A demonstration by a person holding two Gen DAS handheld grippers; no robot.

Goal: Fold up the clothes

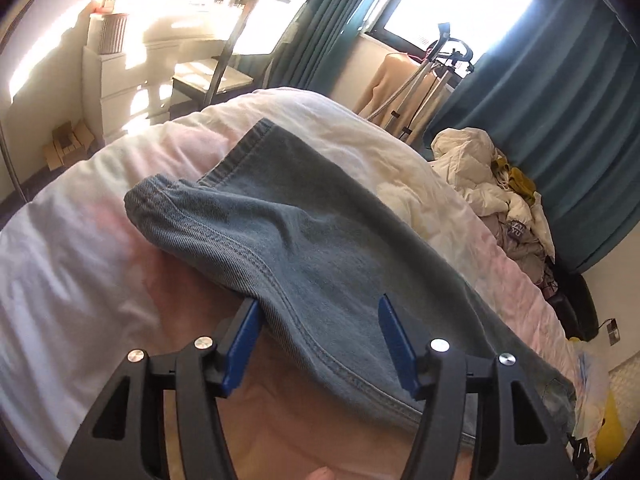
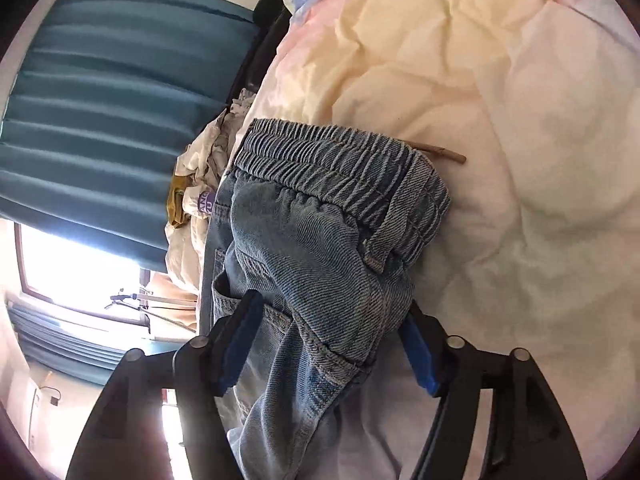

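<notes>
Jeans point(image 1: 304, 240) lie folded on the bed point(image 1: 80, 240), denim between the spread fingers of both the left gripper point(image 1: 320, 340) and right gripper point(image 2: 332, 344), neither pinching. Next likely: regrip for another fold.

Harsh sunlight through the window point(image 1: 460, 4) blows out highlights; fisheye edges curve and darken.
</notes>
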